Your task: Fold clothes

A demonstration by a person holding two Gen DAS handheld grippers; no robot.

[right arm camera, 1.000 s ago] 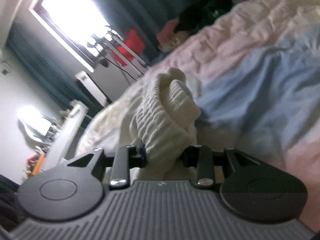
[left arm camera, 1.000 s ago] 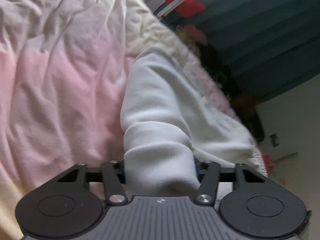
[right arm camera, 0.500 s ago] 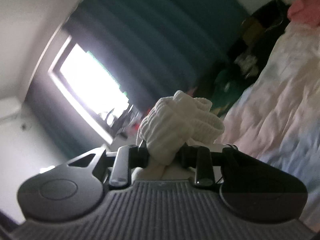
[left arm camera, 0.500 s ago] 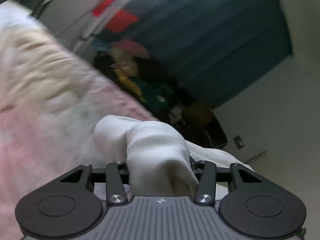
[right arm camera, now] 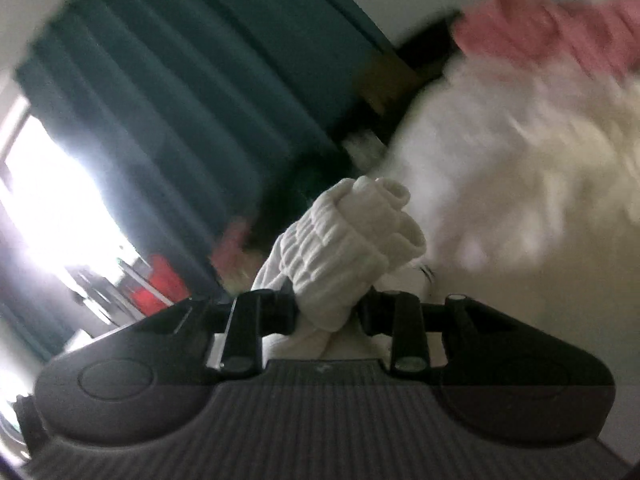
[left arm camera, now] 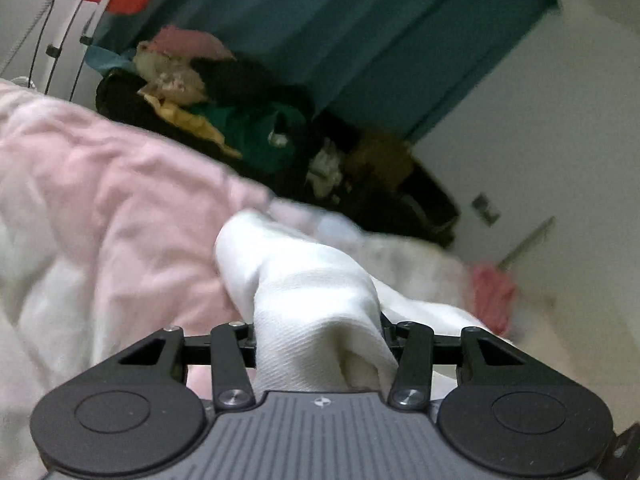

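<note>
At the bottom centre of the frame, the right tool [right arm camera: 326, 312] was clamped on a bunched white garment [right arm camera: 352, 236], whose ribbed band and rolled folds stuck up past the jaws. A teal curtain [right arm camera: 180, 100] filled the upper left, with a bright window [right arm camera: 52, 208] at the left edge. Blurred white bedding [right arm camera: 520, 168] lay at right, pink cloth [right arm camera: 560, 28] in the upper right corner.

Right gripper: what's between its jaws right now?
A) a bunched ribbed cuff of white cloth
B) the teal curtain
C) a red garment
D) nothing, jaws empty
A: in the right wrist view the right gripper is shut on the white garment, whose bunched ribbed cuff sticks out past the jaws.
</note>
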